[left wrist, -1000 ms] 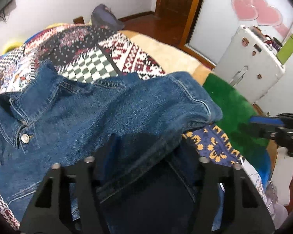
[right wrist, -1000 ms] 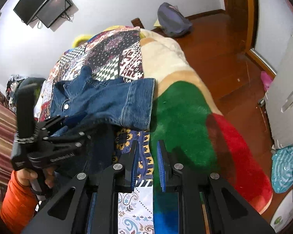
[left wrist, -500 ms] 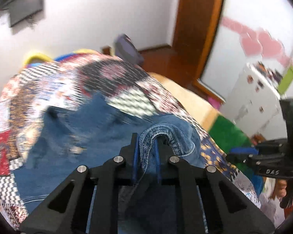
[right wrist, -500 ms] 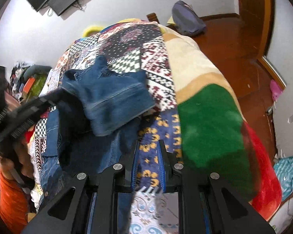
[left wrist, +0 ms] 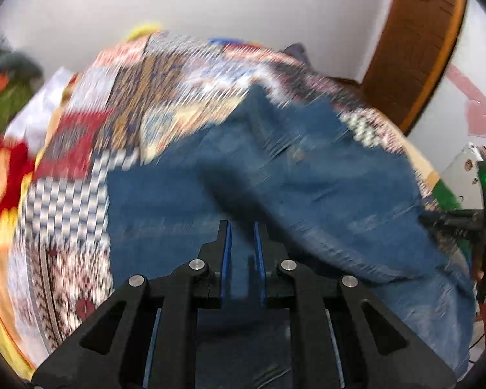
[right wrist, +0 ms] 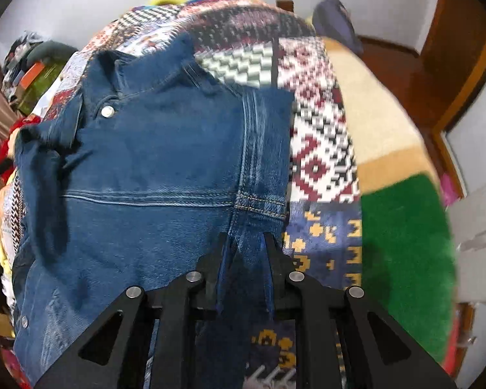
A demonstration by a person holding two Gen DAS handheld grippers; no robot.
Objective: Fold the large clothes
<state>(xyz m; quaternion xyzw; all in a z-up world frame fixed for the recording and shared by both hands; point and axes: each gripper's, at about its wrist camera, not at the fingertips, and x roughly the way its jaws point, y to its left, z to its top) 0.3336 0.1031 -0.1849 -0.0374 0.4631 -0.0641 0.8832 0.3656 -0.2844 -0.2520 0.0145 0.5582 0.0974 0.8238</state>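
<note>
With both tongs (left wrist: 242, 253) (right wrist: 244, 259) narrowly parted over the denim jacket (right wrist: 165, 175), best to smooth the folded sleeve flat, edges aligned, before pinching again.

A dark blue denim jacket (right wrist: 165, 168) with metal snap buttons lies partly folded just ahead of the right gripper (right wrist: 243, 249), collar farthest away.

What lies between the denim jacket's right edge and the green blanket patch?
In the right wrist view: patchwork quilt separates the denim jacket from the green patch.
</note>
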